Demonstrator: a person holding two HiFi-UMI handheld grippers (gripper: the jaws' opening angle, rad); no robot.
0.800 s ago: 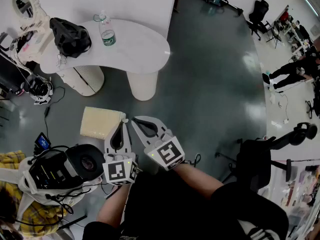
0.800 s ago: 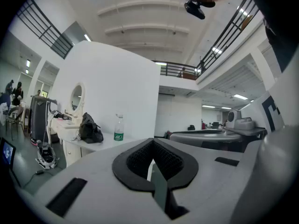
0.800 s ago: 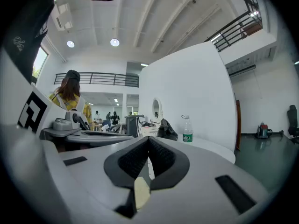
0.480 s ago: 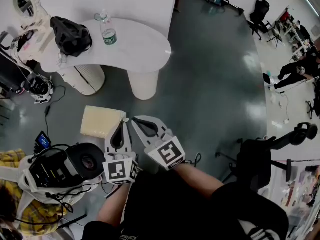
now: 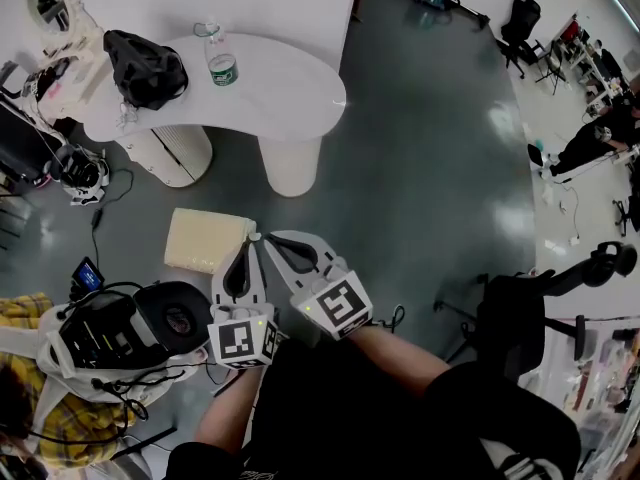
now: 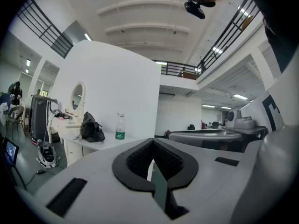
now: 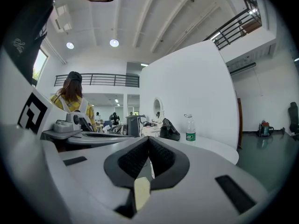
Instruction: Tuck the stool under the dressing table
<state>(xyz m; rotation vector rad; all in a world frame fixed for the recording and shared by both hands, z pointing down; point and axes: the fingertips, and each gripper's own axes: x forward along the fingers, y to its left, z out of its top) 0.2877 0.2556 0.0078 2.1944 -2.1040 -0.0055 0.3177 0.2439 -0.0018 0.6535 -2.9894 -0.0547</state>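
Grey, glossy floor point(image 5: 430, 168) spreads all round the dressing table point(image 5: 290, 98), throwing back the ceiling lights; the table's curved white worktop stands against a white wall panel; on it I see a black bag point(image 5: 145, 66) and a water bottle point(image 5: 222, 60), with a round mirror point(image 5: 45, 3) at the end beyond the bag. The cream-topped stool point(image 5: 205, 240) stands on the floor in front of the dressing table, not under it; my left gripper point(image 5: 249, 242) and right gripper point(image 5: 267, 238) sit side by side at the stool's far corner from the table; both sets of jaws are fully closed, holding nothing.
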